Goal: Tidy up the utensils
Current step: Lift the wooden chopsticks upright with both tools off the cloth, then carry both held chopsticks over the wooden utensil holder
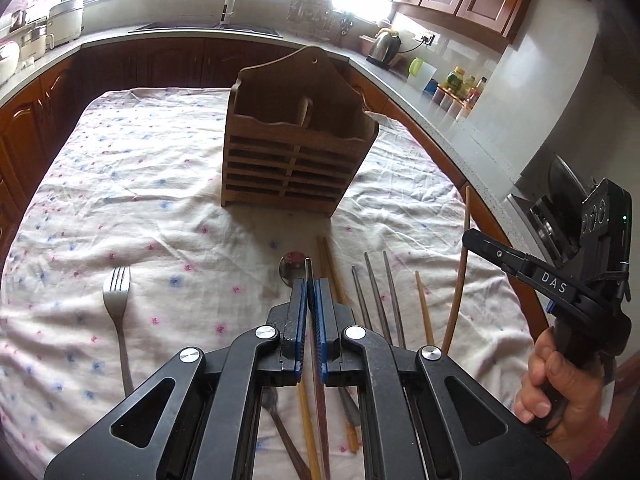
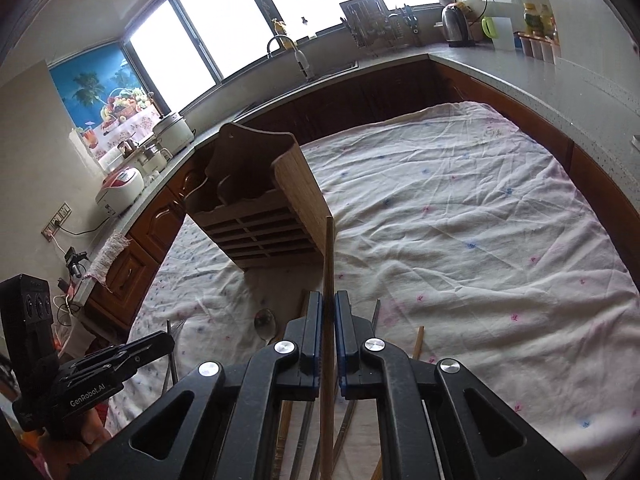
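Note:
A wooden utensil holder stands upright on the flowered cloth, with one wooden handle showing in its top. My left gripper is shut on a thin dark chopstick, raised above the cloth. Shut on a long wooden chopstick, my right gripper hovers to the holder's right. On the cloth lie a fork, a spoon, metal chopsticks and wooden chopsticks. The left gripper appears low left in the right wrist view.
The table's white flowered cloth is bare left and right of the holder. Grey kitchen counters curve around the table, carrying a sink, a kettle, jars and rice cookers. A hand grips the right gripper's handle.

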`<state>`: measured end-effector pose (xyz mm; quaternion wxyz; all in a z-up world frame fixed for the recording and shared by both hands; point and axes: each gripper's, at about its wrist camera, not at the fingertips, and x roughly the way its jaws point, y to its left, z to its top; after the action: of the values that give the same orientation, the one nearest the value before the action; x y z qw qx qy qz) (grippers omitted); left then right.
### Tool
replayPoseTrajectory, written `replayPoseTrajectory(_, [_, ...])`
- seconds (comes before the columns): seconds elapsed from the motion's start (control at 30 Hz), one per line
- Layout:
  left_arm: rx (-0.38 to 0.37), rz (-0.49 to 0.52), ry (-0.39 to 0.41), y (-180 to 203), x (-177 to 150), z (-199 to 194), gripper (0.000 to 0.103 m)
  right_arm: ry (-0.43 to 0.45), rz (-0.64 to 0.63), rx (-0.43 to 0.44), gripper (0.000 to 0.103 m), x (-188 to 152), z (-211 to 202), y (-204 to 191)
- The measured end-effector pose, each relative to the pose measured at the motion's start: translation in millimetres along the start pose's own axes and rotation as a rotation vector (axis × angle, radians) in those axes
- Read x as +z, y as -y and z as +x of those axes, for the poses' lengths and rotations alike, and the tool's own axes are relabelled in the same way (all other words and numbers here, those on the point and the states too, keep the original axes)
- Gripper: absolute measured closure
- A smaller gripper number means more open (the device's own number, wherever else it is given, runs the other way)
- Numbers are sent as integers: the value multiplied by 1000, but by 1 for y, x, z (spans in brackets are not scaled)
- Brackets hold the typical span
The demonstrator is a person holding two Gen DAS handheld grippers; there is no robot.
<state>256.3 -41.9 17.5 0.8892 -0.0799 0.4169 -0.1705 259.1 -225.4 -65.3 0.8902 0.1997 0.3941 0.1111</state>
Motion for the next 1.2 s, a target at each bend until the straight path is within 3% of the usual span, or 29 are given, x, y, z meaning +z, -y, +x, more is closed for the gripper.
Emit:
replayPoseTrajectory(0.7, [-74, 0, 177, 6, 9, -80, 100, 143, -66, 11, 98, 6, -75, -27])
replayPoseTrajectory(1.2, [-66, 14, 291, 6, 41, -108, 100, 223, -82, 47, 98, 33, -84, -40])
